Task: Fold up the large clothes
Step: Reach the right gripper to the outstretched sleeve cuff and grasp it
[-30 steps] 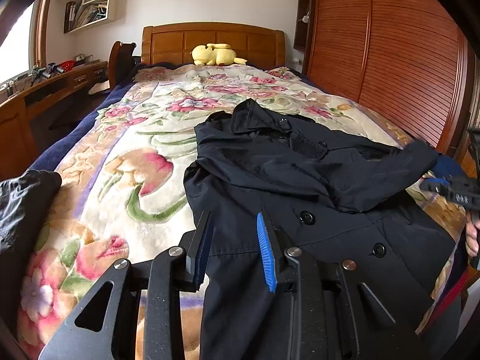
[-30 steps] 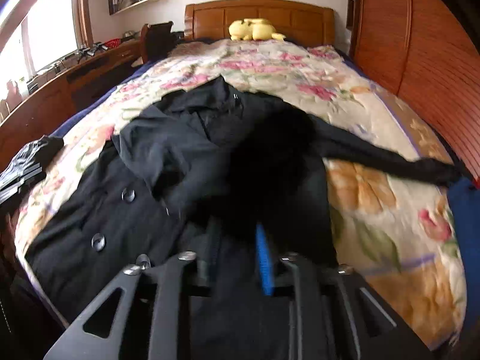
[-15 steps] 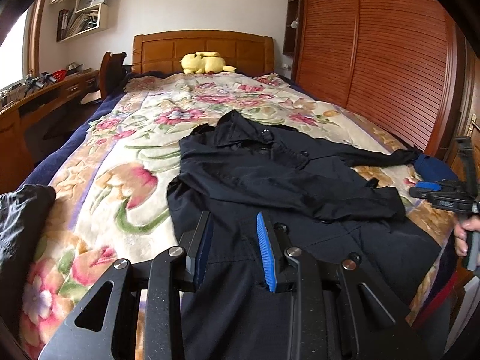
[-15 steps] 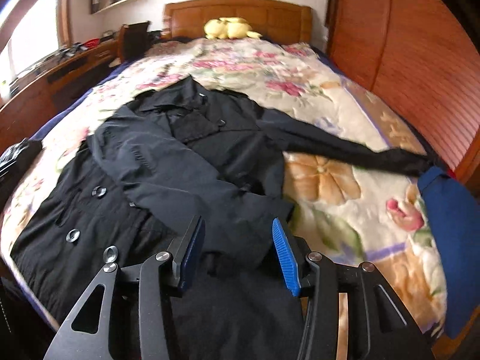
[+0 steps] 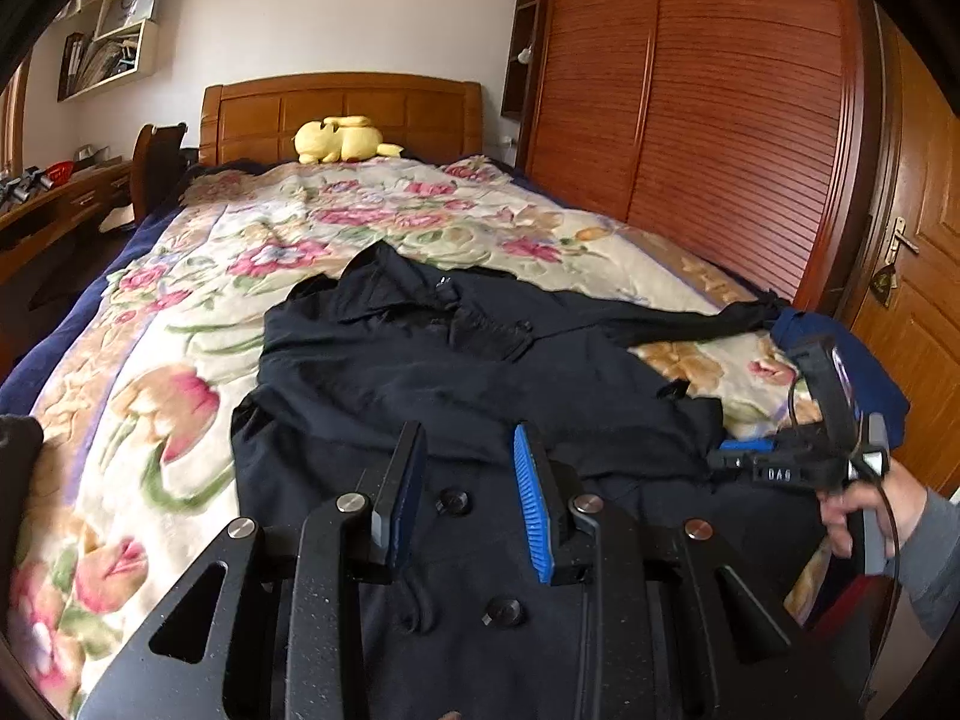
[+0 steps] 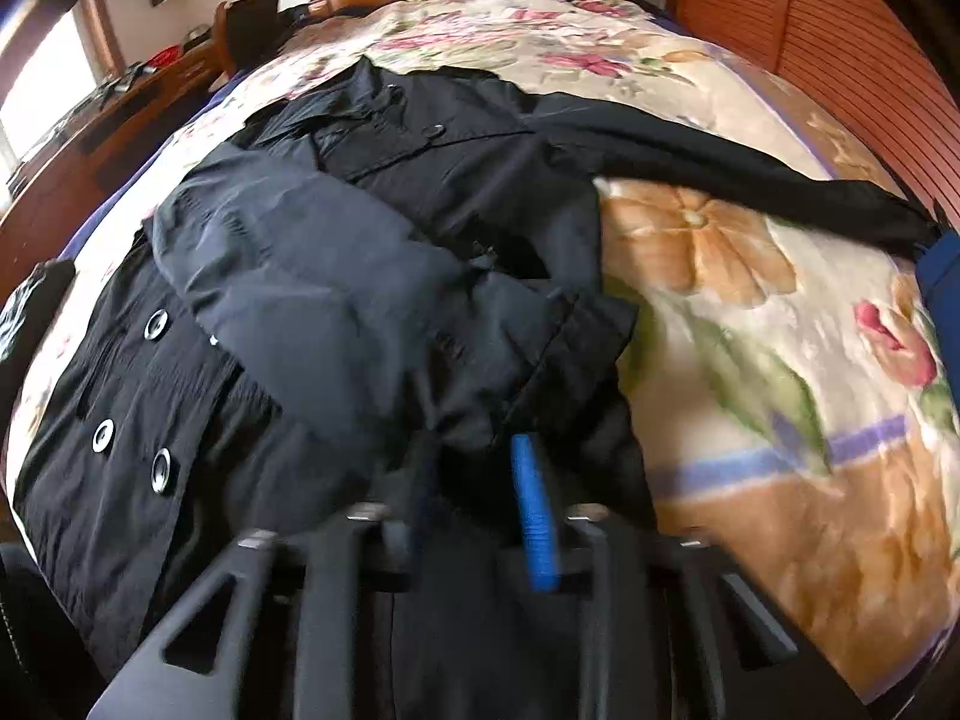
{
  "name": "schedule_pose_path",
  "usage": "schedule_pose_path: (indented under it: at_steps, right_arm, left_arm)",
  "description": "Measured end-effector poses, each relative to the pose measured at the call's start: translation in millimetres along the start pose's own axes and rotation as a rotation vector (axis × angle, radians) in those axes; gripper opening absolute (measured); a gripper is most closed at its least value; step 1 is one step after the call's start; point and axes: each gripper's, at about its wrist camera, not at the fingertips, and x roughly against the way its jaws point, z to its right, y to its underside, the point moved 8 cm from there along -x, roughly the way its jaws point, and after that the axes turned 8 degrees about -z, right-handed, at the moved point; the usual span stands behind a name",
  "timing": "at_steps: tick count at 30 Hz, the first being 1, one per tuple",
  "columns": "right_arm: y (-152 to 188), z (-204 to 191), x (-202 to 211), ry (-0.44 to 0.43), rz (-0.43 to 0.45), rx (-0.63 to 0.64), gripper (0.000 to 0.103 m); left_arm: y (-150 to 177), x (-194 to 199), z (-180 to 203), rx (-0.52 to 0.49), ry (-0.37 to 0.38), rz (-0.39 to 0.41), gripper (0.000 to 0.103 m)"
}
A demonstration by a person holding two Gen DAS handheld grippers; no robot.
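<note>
A dark navy double-breasted coat (image 5: 456, 372) is spread front-up on a floral-covered bed (image 5: 198, 324), collar toward the headboard. One sleeve (image 6: 336, 276) is folded across the chest; the other (image 6: 750, 174) is stretched out sideways.

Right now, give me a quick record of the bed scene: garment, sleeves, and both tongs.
garment: black buttoned coat, front up on the floral blanket
folded sleeve: laid across the chest
outstretched sleeve: reaching sideways over the blanket
left tongs: open over the buttons, empty
right tongs: shut on the folded sleeve at its cuff
also: yellow plush toy by the headboard
</note>
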Motion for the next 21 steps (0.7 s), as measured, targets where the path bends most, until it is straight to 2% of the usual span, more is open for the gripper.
schedule_pose_path:
  at_steps: [4, 15, 16, 20, 21]
  right_arm:
    - [0.9, -3.2, 6.0, -0.043, -0.002, 0.028, 0.001]
    - [4.0, 17.3, 37.4, 0.017, 0.086, 0.025, 0.003]
    - [4.3, 21.1, 42.6, 0.031, 0.098, 0.015, 0.005]
    - [-9.3, 51.2, 50.5, 0.072, 0.136, -0.035, 0.043]
    - [-15.0, 60.4, 50.9, 0.082, 0.139, -0.041, 0.048]
  left_arm:
    - [-11.6, -7.0, 12.1, 0.012, 0.024, 0.012, 0.031]
    - [-23.2, -55.8, 49.8, -0.011, 0.036, -0.051, 0.032]
    - [-22.4, -59.2, 54.8, -0.019, 0.033, -0.054, 0.032]
    - [-18.5, -66.3, 64.0, -0.035, 0.028, -0.061, 0.032]
    - [-17.2, -68.8, 65.8, -0.042, 0.020, -0.064, 0.032]
